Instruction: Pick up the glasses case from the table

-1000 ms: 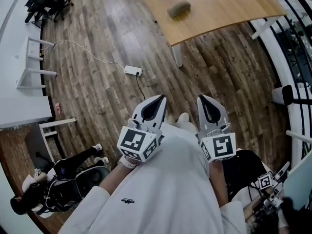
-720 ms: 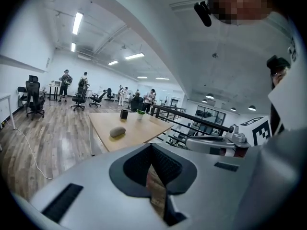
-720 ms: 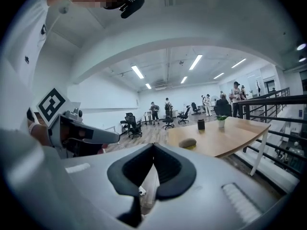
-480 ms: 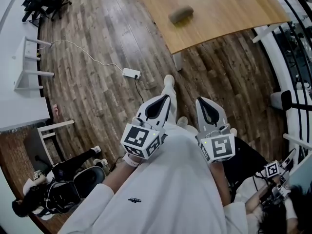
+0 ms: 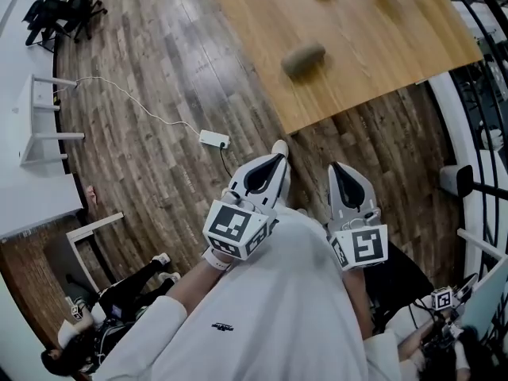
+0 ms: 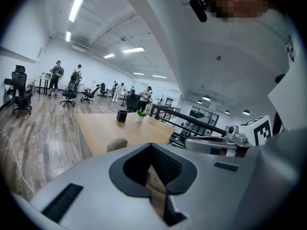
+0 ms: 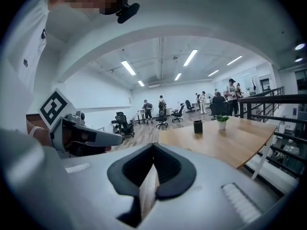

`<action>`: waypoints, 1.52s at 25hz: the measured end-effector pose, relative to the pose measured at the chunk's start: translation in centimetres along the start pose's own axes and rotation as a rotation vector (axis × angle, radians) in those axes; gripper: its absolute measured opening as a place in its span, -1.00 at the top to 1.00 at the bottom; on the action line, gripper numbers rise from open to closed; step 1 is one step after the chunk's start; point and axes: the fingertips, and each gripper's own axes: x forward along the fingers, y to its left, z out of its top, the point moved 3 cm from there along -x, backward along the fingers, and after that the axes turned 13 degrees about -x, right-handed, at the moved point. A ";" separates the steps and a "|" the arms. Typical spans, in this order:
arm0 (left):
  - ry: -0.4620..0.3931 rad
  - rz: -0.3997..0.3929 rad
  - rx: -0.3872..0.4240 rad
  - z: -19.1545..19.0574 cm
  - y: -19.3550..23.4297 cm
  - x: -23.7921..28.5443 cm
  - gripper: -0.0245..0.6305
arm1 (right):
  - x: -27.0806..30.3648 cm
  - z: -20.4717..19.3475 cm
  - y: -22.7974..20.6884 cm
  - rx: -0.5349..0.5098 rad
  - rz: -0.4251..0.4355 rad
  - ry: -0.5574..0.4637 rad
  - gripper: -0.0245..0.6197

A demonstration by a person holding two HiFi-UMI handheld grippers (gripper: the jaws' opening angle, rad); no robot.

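Both jaws clenched on nothing, the left gripper [image 5: 275,159] and right gripper [image 5: 338,171] hang near the person's body. Farther off, the glasses case [image 5: 303,58] lies toward the wooden surface's [image 5: 381,50] near-left corner. It is probably light, rigid and rounded, best taken across its narrow middle.

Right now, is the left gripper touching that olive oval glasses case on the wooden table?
Apart. The head view shows the left gripper over bare floorboards, well short of the wooden table where the olive oval glasses case lies.
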 end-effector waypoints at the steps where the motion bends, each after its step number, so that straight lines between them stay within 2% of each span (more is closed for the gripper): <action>1: 0.002 -0.010 0.005 1.3 0.8 0.6 0.91 | 1.3 0.7 -0.4 0.000 -0.011 -0.001 0.89; 7: 0.010 -0.074 0.038 7.9 5.2 5.0 0.91 | 8.4 4.2 -3.7 -0.007 -0.104 -0.018 0.89; 11: 0.013 -0.107 0.062 10.1 7.0 7.6 0.91 | 11.3 5.0 -5.1 -0.015 -0.141 -0.023 0.89; 15: 0.033 -0.116 0.062 10.7 8.0 9.2 0.91 | 12.8 4.2 -6.1 0.007 -0.152 0.011 0.89; 24: 0.072 -0.109 0.076 10.8 8.3 12.3 0.91 | 14.9 3.4 -8.5 0.023 -0.140 0.009 0.89; 32: 0.121 -0.061 0.082 11.7 9.7 18.2 0.90 | 18.2 2.0 -13.4 0.044 -0.129 0.035 0.89; 38: 0.162 -0.041 0.090 9.8 11.1 20.1 0.90 | 19.6 -0.6 -13.9 0.062 -0.120 0.059 0.89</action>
